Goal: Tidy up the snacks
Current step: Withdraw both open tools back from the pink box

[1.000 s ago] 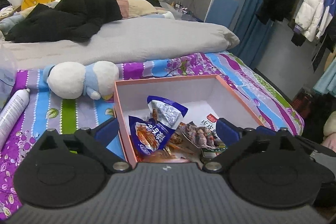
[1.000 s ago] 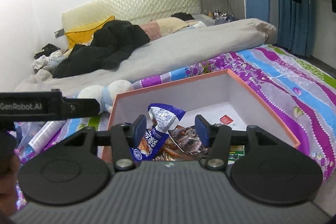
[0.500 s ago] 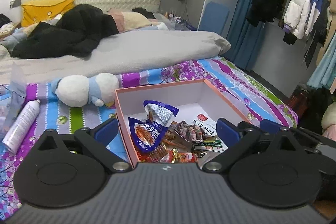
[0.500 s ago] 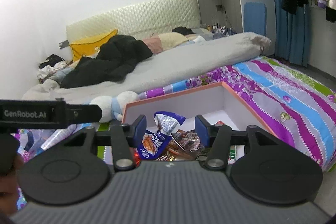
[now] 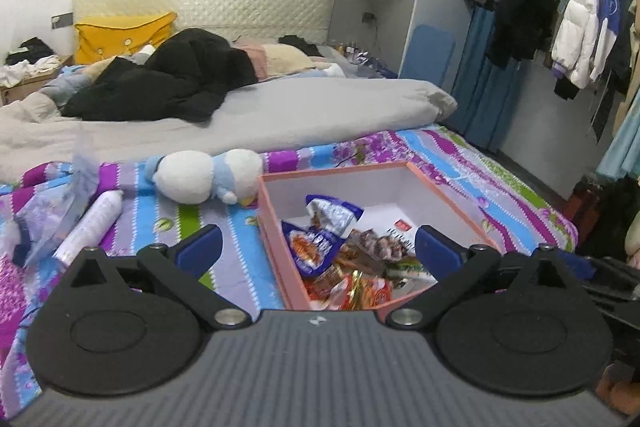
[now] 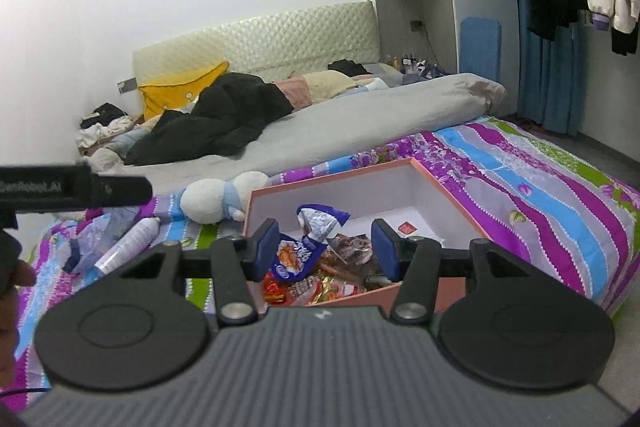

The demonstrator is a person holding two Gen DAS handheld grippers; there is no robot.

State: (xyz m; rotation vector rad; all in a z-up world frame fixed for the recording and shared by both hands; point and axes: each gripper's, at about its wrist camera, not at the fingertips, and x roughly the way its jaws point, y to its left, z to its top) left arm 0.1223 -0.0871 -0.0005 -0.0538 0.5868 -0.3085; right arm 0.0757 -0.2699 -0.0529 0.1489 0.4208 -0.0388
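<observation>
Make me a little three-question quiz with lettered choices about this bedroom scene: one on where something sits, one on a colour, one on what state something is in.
1. Where are the snack packets?
A. Inside the box on the bedspread
B. On the grey duvet
C. On the floor

2. What colour is the pillow by the headboard?
A. Green
B. Yellow
C. Red

3. How does the left gripper stand?
A. Clamped on a packet
B. Open, holding nothing
C. Clamped on the spray can

Answers:
1 A, the packets are piled within the box's walls.
2 B, it is plainly yellow against the pale headboard.
3 B, its blue pads stand wide apart with only air between them, above the box.
</observation>
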